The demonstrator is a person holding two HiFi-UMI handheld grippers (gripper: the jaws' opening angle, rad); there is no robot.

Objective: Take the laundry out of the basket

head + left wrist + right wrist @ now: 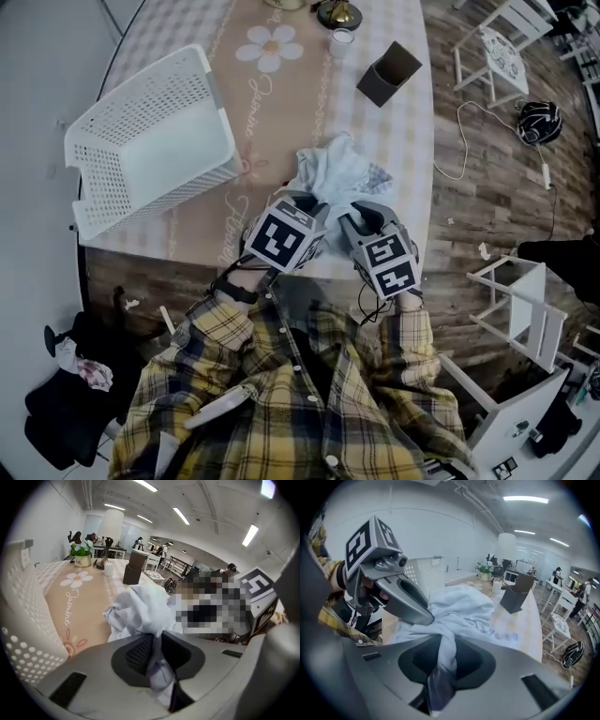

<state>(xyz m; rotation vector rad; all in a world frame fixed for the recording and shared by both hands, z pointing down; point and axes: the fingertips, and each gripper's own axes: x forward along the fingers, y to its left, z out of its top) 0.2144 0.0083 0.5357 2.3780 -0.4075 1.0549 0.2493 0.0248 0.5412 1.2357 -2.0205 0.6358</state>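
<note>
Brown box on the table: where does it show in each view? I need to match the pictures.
Head view: brown box upper right of centre, beyond the pale cloth.
Left gripper view: upper centre, behind the cloth.
Right gripper view: right of centre, beyond the cloth.
Shared landmark: the white basket.
</note>
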